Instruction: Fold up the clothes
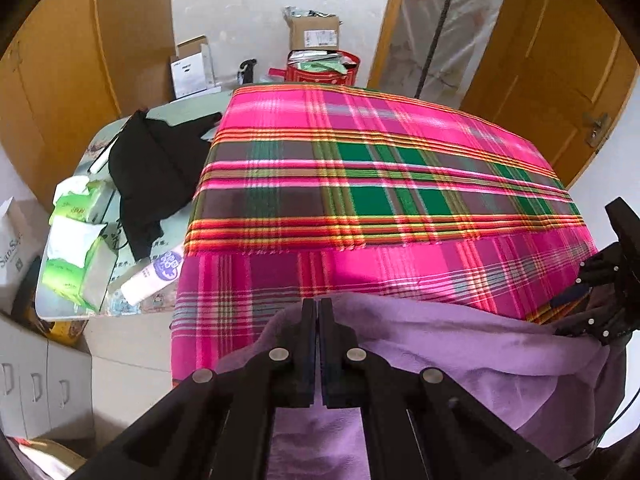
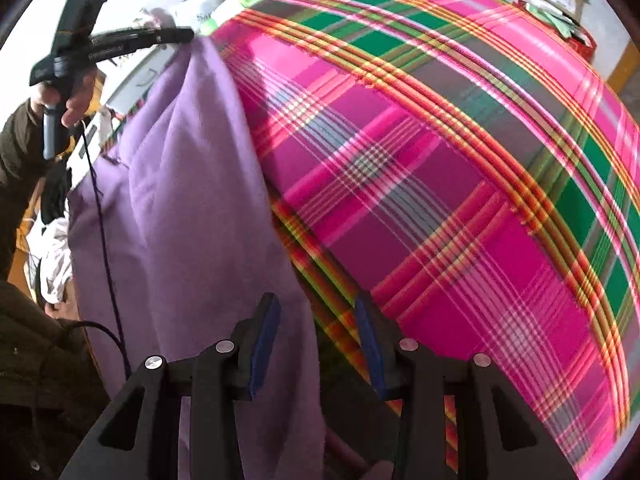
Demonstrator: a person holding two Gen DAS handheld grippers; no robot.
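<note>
A purple garment [image 1: 460, 344] hangs over the near edge of a table covered by a pink, green and red plaid blanket [image 1: 380, 184]. My left gripper [image 1: 319, 308] is shut on the garment's upper edge. In the right wrist view the left gripper [image 2: 188, 36] holds one corner up, and the purple garment [image 2: 180, 208] drapes down from it. My right gripper [image 2: 316, 308] is open just above the plaid blanket [image 2: 440, 200]. The garment's right edge runs between its blue pads [image 2: 266, 332], which do not press on it. The right gripper [image 1: 576, 300] also shows at the garment's far end.
Left of the blanket lie a black garment [image 1: 156, 168], green tissue packs [image 1: 76, 240] and a white tube [image 1: 154, 276]. A red bag [image 1: 324, 72] and a cardboard box [image 1: 314, 32] stand behind. White drawers [image 1: 40, 384] sit low left. A person's hand [image 2: 78, 100] grips the left tool.
</note>
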